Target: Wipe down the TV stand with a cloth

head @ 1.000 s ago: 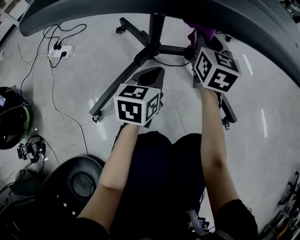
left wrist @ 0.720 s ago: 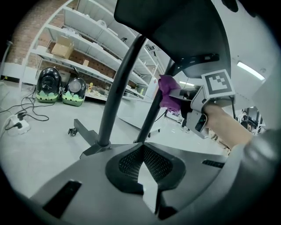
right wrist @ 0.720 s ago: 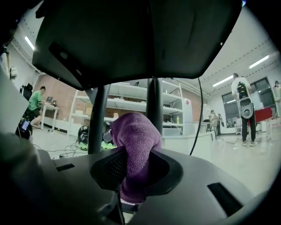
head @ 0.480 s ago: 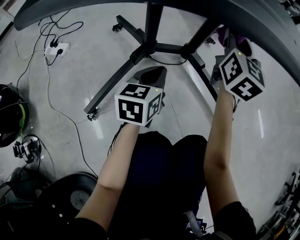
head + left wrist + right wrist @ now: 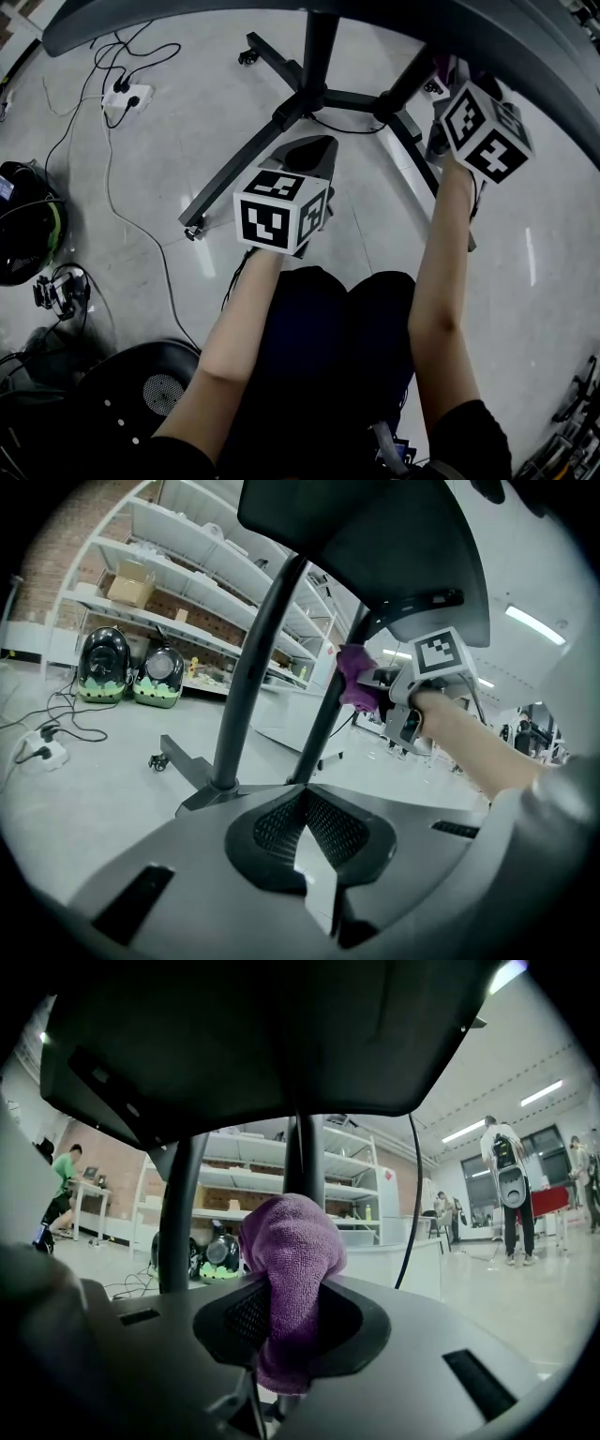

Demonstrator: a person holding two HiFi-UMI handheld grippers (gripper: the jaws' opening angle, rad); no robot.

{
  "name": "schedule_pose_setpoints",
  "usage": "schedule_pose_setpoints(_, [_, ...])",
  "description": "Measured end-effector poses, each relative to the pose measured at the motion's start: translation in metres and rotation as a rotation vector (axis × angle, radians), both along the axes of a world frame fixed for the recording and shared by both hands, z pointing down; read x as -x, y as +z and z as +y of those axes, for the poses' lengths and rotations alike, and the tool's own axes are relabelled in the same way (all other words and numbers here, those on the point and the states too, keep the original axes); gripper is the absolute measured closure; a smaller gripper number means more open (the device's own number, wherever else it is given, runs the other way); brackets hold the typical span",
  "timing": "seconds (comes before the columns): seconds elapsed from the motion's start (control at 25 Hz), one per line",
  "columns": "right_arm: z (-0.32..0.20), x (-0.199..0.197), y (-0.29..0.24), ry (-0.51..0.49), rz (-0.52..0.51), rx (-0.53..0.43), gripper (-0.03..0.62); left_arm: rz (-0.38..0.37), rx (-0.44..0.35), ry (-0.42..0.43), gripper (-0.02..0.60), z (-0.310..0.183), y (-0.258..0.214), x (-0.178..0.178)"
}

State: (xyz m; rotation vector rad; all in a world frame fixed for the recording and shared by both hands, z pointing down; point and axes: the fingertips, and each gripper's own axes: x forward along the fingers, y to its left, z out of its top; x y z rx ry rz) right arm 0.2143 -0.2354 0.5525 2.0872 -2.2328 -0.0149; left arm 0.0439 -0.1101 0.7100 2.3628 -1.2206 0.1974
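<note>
We record the left forearm and right forearm extended forward, the right reaching farther. On the left gripper the jaws sit together, empty; the right gripper clamps the cloth.

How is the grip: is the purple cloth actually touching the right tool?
Touching. The right gripper view shows the purple cloth pinched between the jaws of the right tool, with its bunched end bulging out ahead of them.

Purple cloth (bunched, terry) rests against the dark TV stand.
</note>
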Motion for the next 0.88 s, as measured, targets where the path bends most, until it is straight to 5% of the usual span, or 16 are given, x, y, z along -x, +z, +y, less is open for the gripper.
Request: schedule_pose_setpoints(0.88, [-0.026,-0.007,0.113,0.043,0.043,0.283,0.49,-0.016,0.008,0.01,0.577,0.002,0.002,0.004])
